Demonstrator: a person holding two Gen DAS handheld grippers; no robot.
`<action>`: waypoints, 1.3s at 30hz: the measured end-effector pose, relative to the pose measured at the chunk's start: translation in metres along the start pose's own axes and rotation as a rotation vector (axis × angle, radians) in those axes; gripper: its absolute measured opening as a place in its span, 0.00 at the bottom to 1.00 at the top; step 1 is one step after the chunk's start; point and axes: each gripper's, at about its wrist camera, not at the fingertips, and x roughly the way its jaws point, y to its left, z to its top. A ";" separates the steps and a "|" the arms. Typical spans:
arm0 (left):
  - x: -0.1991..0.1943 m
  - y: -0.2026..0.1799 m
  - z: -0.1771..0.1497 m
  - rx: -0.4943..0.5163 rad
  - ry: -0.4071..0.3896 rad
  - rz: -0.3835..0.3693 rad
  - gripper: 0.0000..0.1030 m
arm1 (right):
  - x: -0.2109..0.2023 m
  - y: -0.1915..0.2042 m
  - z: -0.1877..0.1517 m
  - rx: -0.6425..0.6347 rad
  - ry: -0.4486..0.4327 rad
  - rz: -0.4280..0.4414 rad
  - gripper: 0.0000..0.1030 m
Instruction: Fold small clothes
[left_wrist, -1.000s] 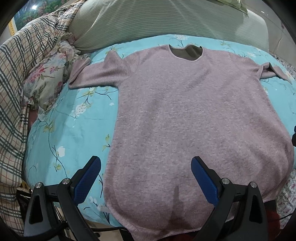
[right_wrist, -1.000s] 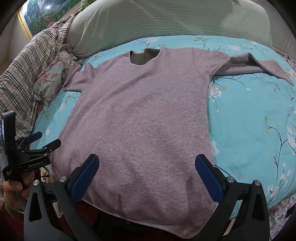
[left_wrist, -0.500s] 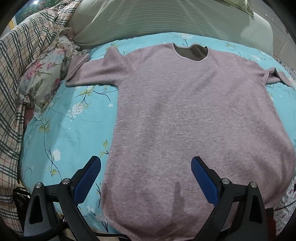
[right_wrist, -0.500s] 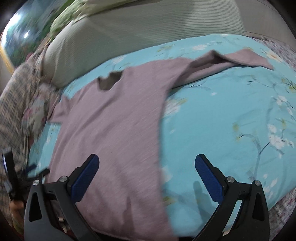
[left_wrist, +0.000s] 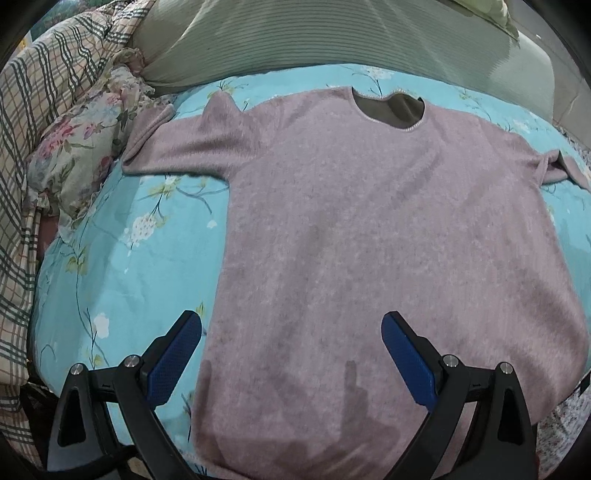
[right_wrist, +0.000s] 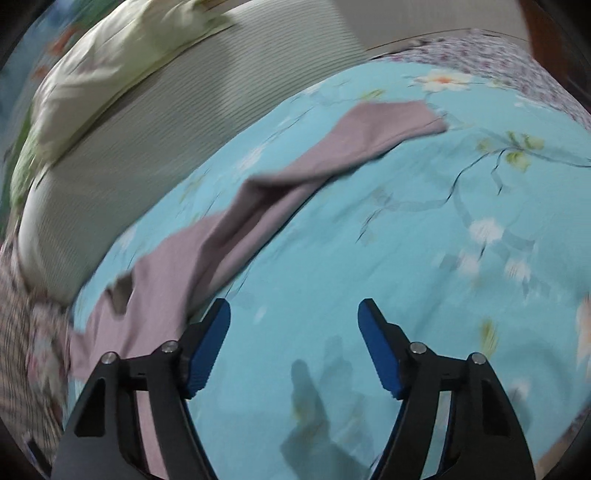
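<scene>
A mauve long-sleeved sweater (left_wrist: 369, 240) lies flat, front up, on a turquoise floral bedsheet (left_wrist: 129, 266), neckline far from me. My left gripper (left_wrist: 291, 343) is open and empty, hovering over the sweater's hem. My right gripper (right_wrist: 293, 332) is open and empty above bare sheet, to the right of the sweater body. The sweater's right sleeve (right_wrist: 332, 155) stretches away ahead of it in the blurred right wrist view. The left sleeve (left_wrist: 177, 147) points toward the pillows.
A striped grey-green bolster (left_wrist: 332, 33) runs along the head of the bed. A plaid blanket (left_wrist: 40, 92) and a floral pillow (left_wrist: 81, 147) are piled at the left. A pale green pillow (right_wrist: 110, 74) sits on the bolster. Purple floral fabric (right_wrist: 517, 62) borders the right side.
My right gripper has swung right, off the sweater body toward the right sleeve, and its jaws have narrowed a little. My left gripper has drifted slightly forward over the hem.
</scene>
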 end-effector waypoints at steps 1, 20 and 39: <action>0.001 0.000 0.005 -0.005 -0.014 -0.004 0.96 | 0.007 -0.008 0.011 0.031 -0.006 -0.004 0.61; 0.065 -0.025 0.053 -0.004 0.096 0.034 0.96 | 0.098 -0.109 0.150 0.272 -0.099 -0.174 0.24; 0.062 -0.015 0.042 -0.031 0.091 -0.030 0.96 | 0.088 0.196 0.055 -0.311 0.099 0.453 0.06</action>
